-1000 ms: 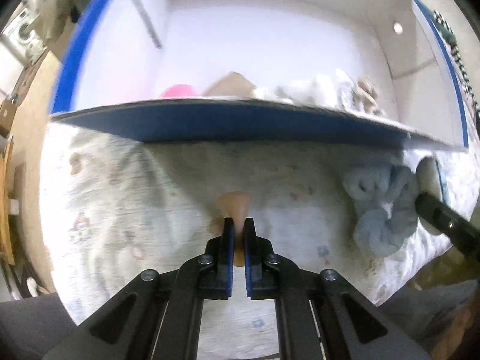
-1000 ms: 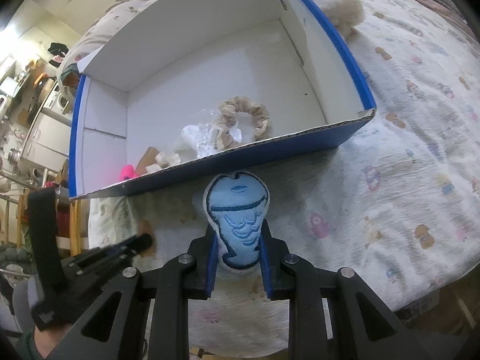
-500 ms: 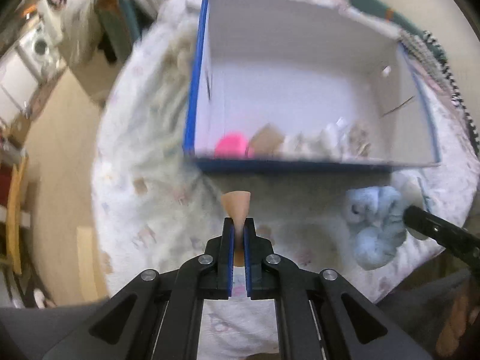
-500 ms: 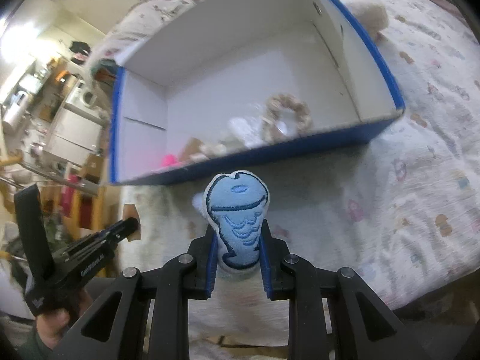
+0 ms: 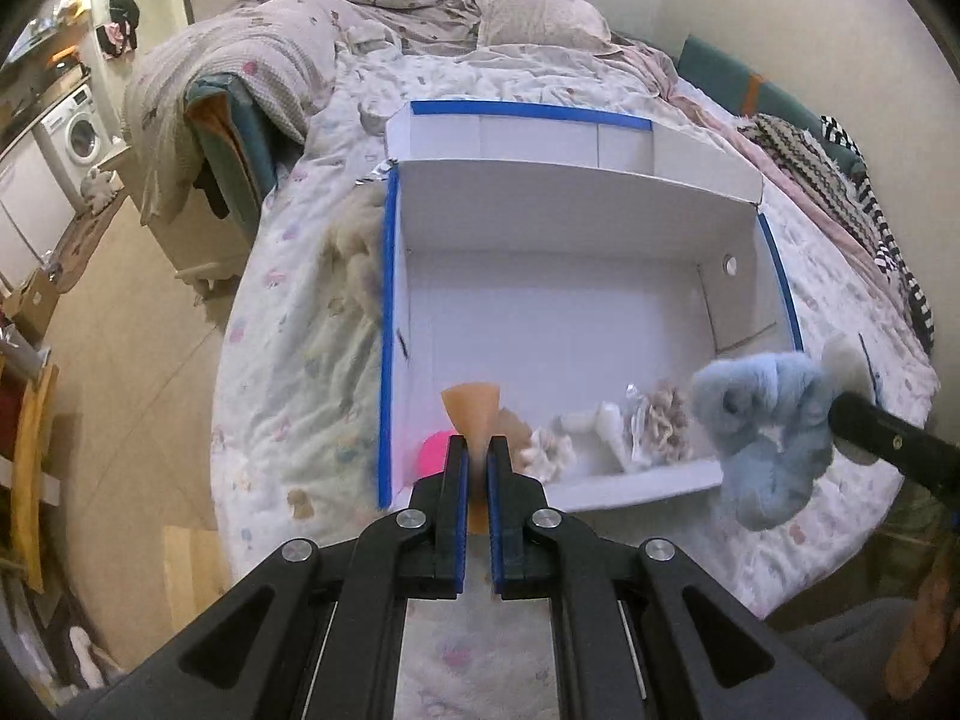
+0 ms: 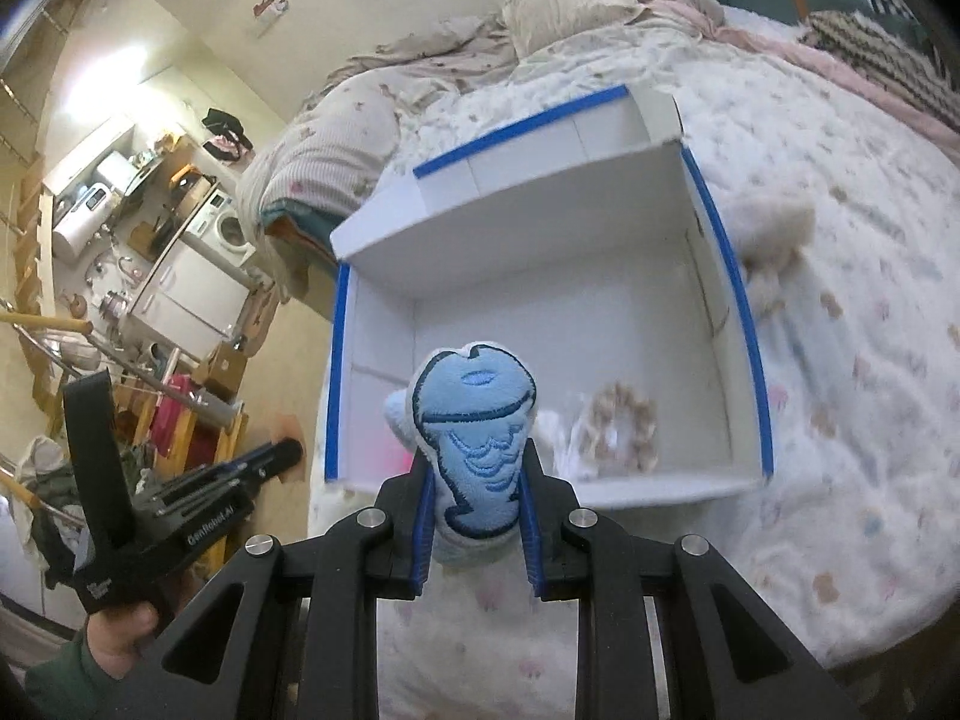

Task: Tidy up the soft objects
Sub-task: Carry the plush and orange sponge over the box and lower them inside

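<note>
My left gripper [image 5: 474,450] is shut on a thin tan soft piece [image 5: 471,414], held above the near left corner of the white box with blue edges [image 5: 387,324]. My right gripper [image 6: 477,474] is shut on a blue embroidered plush toy [image 6: 474,426], raised over the box's [image 6: 759,384] near wall. In the left wrist view the plush [image 5: 765,420] hangs fluffy and blue at the right. Inside the box lie a pink ball [image 5: 435,453], a beige scrunchie [image 6: 621,426] and whitish soft bits [image 5: 600,426].
The box sits on a patterned quilt [image 6: 852,420] on a bed. A beige fluffy item [image 6: 774,228] lies right of the box, another [image 5: 354,246] left of it. Floor and kitchen clutter [image 6: 150,276] lie off the bed's left.
Both grippers have risen and tilted, from in front of the box's near wall to above it, each still holding its item. The box interior now shows fully.
</note>
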The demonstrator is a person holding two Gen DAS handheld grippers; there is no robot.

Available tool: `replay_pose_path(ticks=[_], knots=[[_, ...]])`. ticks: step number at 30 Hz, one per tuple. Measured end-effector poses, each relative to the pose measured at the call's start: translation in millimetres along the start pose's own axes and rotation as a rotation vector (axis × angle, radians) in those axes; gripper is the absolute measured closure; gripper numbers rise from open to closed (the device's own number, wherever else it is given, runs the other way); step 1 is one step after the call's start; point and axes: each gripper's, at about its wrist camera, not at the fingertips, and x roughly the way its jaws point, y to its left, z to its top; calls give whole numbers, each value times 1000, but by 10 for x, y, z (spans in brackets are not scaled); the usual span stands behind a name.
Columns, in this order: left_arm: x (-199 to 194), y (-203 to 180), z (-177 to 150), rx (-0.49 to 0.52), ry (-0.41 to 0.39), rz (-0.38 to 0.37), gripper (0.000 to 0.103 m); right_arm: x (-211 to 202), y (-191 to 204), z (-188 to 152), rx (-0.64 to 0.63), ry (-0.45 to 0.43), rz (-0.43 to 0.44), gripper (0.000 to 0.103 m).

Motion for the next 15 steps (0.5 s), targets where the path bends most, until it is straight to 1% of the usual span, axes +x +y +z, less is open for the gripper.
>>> replay_pose_path(ticks=[5, 9, 12, 15], knots=[[205, -95, 201, 11, 7, 3, 97, 152, -68, 218, 5, -37, -14, 77], [467, -165, 304, 20, 24, 19, 97, 379, -226, 256, 41, -53, -16, 77], [680, -197, 322, 27, 35, 38, 97, 585, -402, 212, 89, -38, -6, 77], [872, -224, 287, 40, 31, 51, 97, 770, -511, 177, 117, -2, -13, 77]])
